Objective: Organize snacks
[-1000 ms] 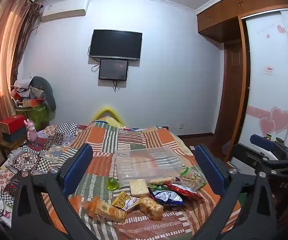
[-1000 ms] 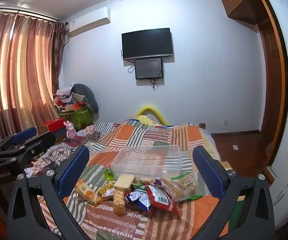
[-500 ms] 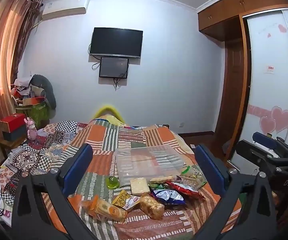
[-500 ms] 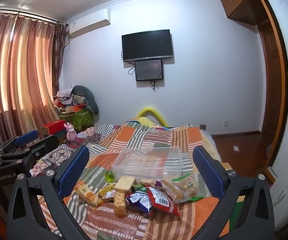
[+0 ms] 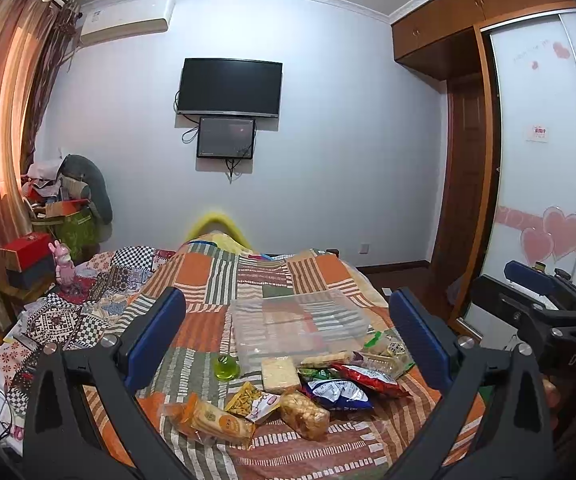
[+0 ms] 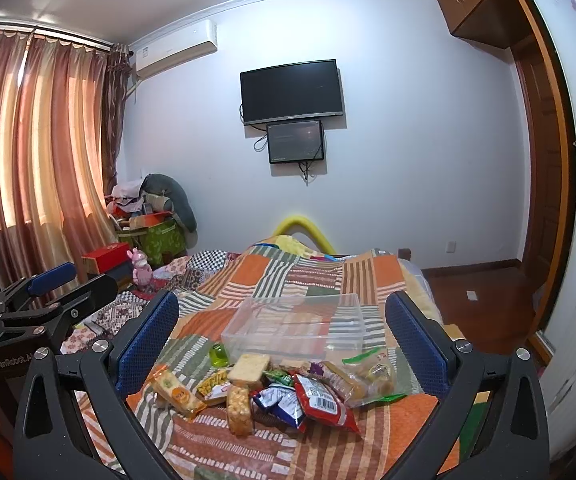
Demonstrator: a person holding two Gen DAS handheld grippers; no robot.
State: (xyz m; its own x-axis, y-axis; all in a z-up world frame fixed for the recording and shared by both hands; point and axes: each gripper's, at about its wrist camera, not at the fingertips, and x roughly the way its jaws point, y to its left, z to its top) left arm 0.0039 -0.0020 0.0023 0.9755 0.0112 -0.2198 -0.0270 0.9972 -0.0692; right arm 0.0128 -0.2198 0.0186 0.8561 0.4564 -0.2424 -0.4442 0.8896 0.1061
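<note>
Snacks [image 6: 272, 388] heaped on quilt [image 6: 319, 276] beside empty clear bin [image 6: 295, 326], none yet sorted; left gripper [image 5: 288, 344] and right gripper [image 6: 282, 344] spread apart, holding nothing.

Your right gripper's [image 5: 535, 292] body is cut off by the right edge of the left wrist view; your left gripper [image 6: 40, 300] runs off the left edge of the right wrist view. The print on the snack packets [image 6: 272, 392] is too small to read. The clear container's [image 6: 299, 324] near wall partly hides behind the pile — its floor shows only the quilt [image 6: 288, 276] through it.
</note>
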